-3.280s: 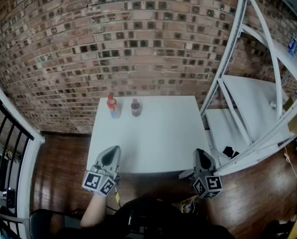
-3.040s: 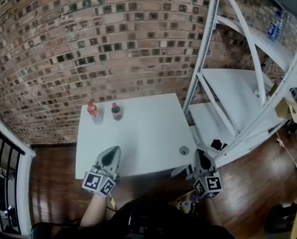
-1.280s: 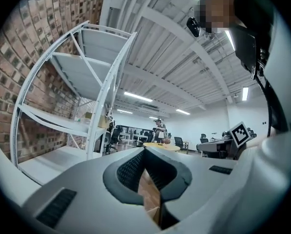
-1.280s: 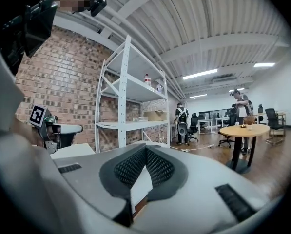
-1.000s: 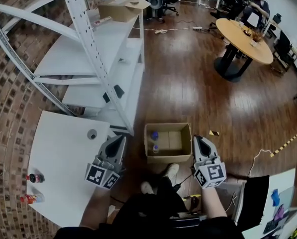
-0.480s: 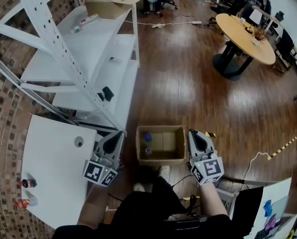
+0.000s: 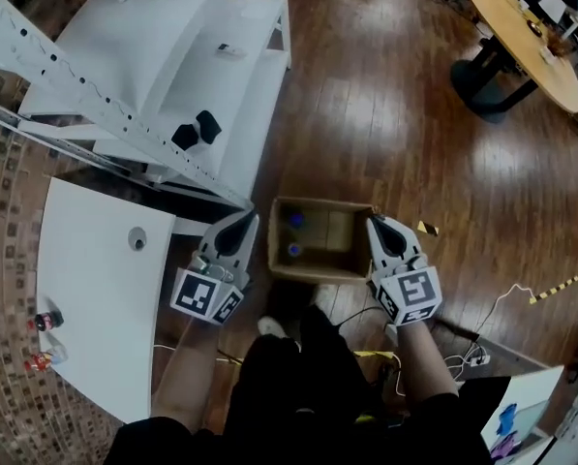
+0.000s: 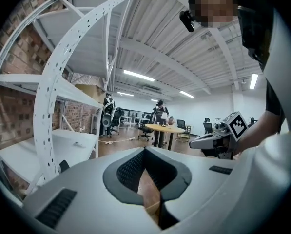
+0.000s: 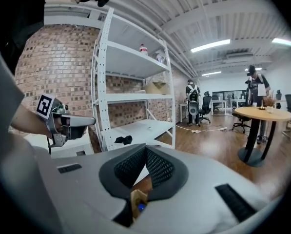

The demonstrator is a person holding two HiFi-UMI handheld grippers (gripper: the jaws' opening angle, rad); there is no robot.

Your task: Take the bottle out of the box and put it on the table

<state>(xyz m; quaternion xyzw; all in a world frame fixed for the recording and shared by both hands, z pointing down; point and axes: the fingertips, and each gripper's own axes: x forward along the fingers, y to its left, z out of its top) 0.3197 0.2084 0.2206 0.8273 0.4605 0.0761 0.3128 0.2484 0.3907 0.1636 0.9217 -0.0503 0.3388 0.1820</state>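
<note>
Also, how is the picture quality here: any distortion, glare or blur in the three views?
Head view: fisheye bends the shelf rails, glare lies on the floor, the box is fairly sharp. Left gripper view: heavy distortion, black corners, the shelf post arcs. Right gripper view: same black corners, ceiling lights blown out.

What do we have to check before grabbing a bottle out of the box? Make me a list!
1. The box is open on top: ok.
2. The bottles are inside: ok, two blue caps show.
3. The right gripper is open to grab: not ok, shut and empty.
4. The left gripper is open: not ok, shut and empty.
5. A gripper is over a bottle: not ok, both are at the box's sides.
6. The table has bare room: ok.
</note>
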